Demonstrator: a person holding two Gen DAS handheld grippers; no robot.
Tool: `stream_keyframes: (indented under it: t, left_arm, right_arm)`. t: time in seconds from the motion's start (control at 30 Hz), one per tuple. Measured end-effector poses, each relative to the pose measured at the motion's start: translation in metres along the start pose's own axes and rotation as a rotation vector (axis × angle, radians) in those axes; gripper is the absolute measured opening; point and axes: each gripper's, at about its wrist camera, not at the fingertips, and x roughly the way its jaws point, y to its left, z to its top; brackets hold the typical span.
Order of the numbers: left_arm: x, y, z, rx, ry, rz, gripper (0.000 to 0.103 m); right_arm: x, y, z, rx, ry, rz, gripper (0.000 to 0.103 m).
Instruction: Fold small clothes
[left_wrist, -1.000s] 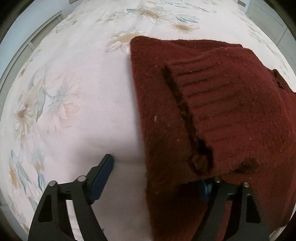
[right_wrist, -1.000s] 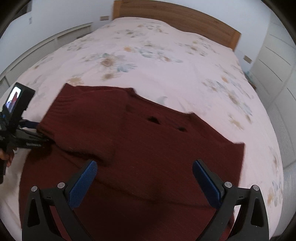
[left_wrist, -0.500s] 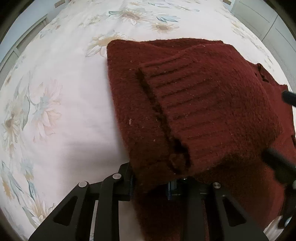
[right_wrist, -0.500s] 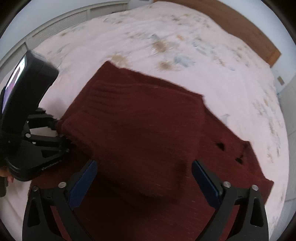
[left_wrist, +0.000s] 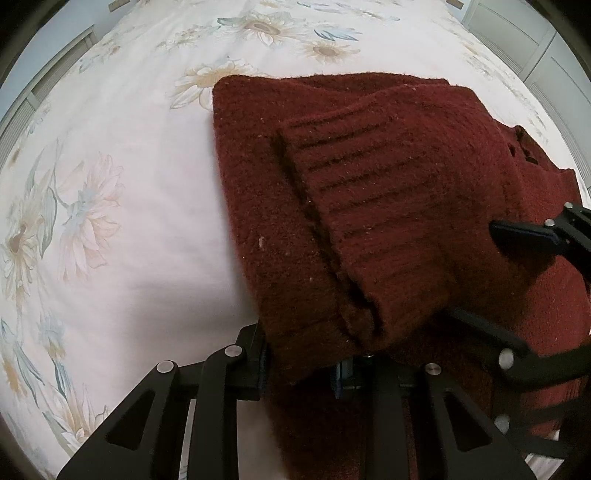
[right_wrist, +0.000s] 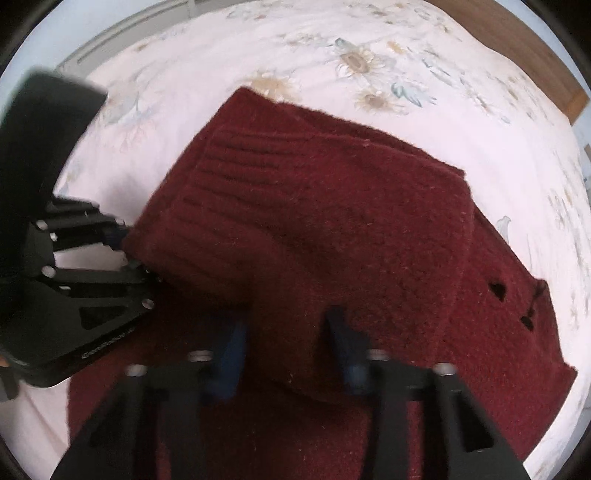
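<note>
A dark red knit sweater (left_wrist: 388, 192) lies on the bed with a ribbed part (left_wrist: 351, 184) folded over its body. My left gripper (left_wrist: 303, 369) is shut on the sweater's near left edge, and cloth covers the pads. In the right wrist view the left gripper (right_wrist: 125, 251) bites the fold's left corner. My right gripper (right_wrist: 288, 350) points down at the sweater (right_wrist: 332, 221). Its jaws are closing, and the blue pads (right_wrist: 229, 350) pinch the near edge of the folded layer. In the left wrist view the right gripper (left_wrist: 495, 280) reaches in from the right.
The floral bedsheet (left_wrist: 110, 184) spreads to the left of the sweater and beyond it. A wooden headboard (right_wrist: 517, 55) stands at the far end of the bed. White cabinet doors (left_wrist: 517, 29) line the right side.
The left gripper closed on the sweater's edge and has held it since. The right gripper came down and leftward over the fold, and its wide jaws narrowed onto the cloth.
</note>
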Motion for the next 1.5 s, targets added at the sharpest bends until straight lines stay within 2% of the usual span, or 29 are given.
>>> stream_keyframes:
  t: [0.07,0.23,0.37,0.53,0.73,0.93,1.03,1.13,1.2,1.37,1.5]
  left_arm:
    - [-0.006,0.003,-0.005,-0.01,0.001,-0.011,0.023]
    - [-0.003,0.011,-0.003,-0.017,0.003,-0.023,0.023]
    - [-0.007,0.015,-0.002,-0.017,-0.015,-0.018,0.022]
    - [-0.015,0.018,-0.002,-0.022,-0.035,-0.015,0.018]
    - [-0.027,0.018,-0.004,-0.002,-0.059,0.001,0.017]
    - [-0.037,0.008,-0.01,0.045,-0.071,0.031,0.017]
    - [-0.027,0.003,-0.006,0.056,-0.06,0.051,0.017]
    - [-0.019,0.002,-0.007,0.065,-0.046,0.076,0.017]
    - [-0.016,0.001,-0.007,0.061,-0.043,0.077,0.017]
    - [-0.015,0.004,-0.002,0.057,-0.04,0.071,0.017]
    - [-0.021,0.008,-0.015,0.054,-0.045,0.071,0.017]
  right_arm:
    - [-0.008,-0.013,-0.003,0.054,-0.019,0.036,0.017]
    - [-0.04,-0.05,-0.018,0.202,-0.099,0.083,0.016]
    - [-0.071,-0.084,-0.04,0.31,-0.162,0.071,0.016]
    - [-0.091,-0.124,-0.069,0.437,-0.199,0.066,0.016]
    - [-0.093,-0.158,-0.105,0.577,-0.205,0.088,0.015]
    - [-0.072,-0.183,-0.132,0.665,-0.157,0.081,0.015]
    - [-0.059,-0.191,-0.143,0.695,-0.126,0.075,0.017]
    - [-0.055,-0.2,-0.155,0.736,-0.116,0.047,0.024]
    - [-0.061,-0.205,-0.164,0.764,-0.117,0.011,0.038]
    - [-0.081,-0.222,-0.18,0.812,-0.095,-0.057,0.052]
    - [-0.102,-0.236,-0.185,0.832,-0.124,-0.1,0.08]
